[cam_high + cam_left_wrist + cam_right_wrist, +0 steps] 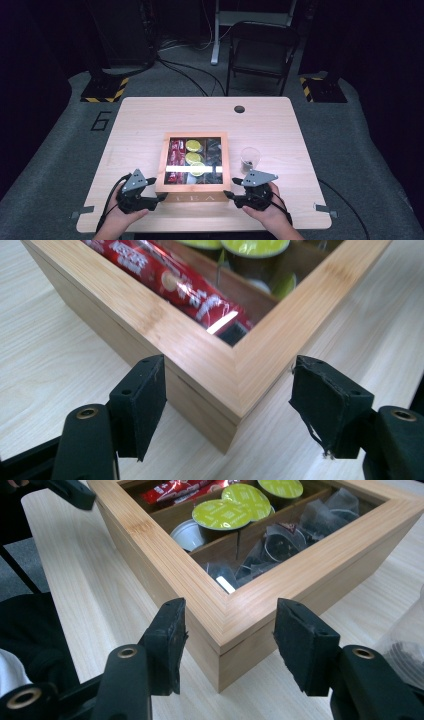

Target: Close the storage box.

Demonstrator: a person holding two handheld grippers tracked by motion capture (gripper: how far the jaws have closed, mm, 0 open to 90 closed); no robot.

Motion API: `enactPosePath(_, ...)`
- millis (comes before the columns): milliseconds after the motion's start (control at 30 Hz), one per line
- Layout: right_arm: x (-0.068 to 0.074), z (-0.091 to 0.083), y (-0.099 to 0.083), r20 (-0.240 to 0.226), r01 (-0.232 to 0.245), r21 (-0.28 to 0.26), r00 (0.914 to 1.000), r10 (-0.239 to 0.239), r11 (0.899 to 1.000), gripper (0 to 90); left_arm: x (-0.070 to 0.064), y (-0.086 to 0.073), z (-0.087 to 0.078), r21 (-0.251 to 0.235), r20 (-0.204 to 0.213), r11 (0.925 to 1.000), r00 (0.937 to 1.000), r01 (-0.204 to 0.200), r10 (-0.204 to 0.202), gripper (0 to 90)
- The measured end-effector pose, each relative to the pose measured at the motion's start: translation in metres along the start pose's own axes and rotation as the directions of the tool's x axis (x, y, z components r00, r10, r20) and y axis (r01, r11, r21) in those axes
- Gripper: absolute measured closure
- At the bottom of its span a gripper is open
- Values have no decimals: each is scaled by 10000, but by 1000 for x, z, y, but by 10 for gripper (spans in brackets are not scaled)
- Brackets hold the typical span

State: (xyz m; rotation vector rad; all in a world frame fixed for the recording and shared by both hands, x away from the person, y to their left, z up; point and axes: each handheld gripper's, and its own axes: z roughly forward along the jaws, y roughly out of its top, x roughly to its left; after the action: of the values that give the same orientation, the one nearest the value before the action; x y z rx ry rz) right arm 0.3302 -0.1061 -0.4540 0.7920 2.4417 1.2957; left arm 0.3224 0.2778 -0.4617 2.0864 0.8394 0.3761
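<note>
Wooden tea box (pixel 193 192), lid closed, near table's (pixel 140 115) front edge. Left gripper (pixel 159 197) and right gripper (pixel 228 194), jaws spread, each straddling a front corner, nothing pinched. Plastic cup (pixel 249 160) just beside. Judged: opening or lifting not yet begun.
</note>
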Motion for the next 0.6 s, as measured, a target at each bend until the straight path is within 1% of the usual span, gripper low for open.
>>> enactPosePath(67,-1,1,0,-81,55,-7,10000,-55,10000,461,0,1,-1,-20,-60,10000,10000,-48,48,304)
enactPosePath(100,-1,1,0,-61,-23,-9,10000,23,10000,460,0,1,-2,-19,5,10000,10000,-27,27,304)
enactPosePath(133,-1,1,1,-54,-34,-25,10000,34,10000,458,0,2,-3,-21,-23,10000,10000,-87,87,304)
enactPosePath(167,-1,0,1,-20,-61,-45,10000,61,10000,455,0,3,-4,-104,17,9999,10000,-58,58,304)
enactPosePath(200,-2,0,1,-56,14,-82,10000,-14,10000,455,0,3,-5,-183,13,9998,10000,-43,43,304)
enactPosePath(233,-2,-1,2,2,-24,-80,10000,24,10000,453,1,4,-6,-205,103,9998,9999,-16,18,304)
enactPosePath(267,-2,-2,2,23,-91,-176,10000,91,9998,453,1,5,-8,-255,67,9996,9999,-117,119,307)
enactPosePath(333,-4,-5,3,32,-89,-293,10000,90,9995,452,2,6,-11,-355,7,9992,9999,-163,163,309)
enactPosePath(467,-7,-8,5,183,-189,-473,9996,198,9987,452,5,9,-17,-721,-160,9974,9999,-50,39,324)
enactPosePath(500,-8,-9,5,145,-94,-451,9998,101,9989,452,6,9,-19,-798,-209,9968,9998,21,-38,329)
enactPosePath(533,-8,-10,5,245,-212,-465,9994,224,9987,452,9,9,-20,-810,-235,9967,9997,12,-31,336)
enactPosePath(567,-10,-11,5,312,-110,-507,9994,126,9987,452,10,9,-21,-886,-295,9960,9995,87,-113,336)
enactPosePath(600,-11,-11,5,341,-163,-511,9993,181,9986,452,13,8,-23,-957,-334,9953,9993,141,-174,338)
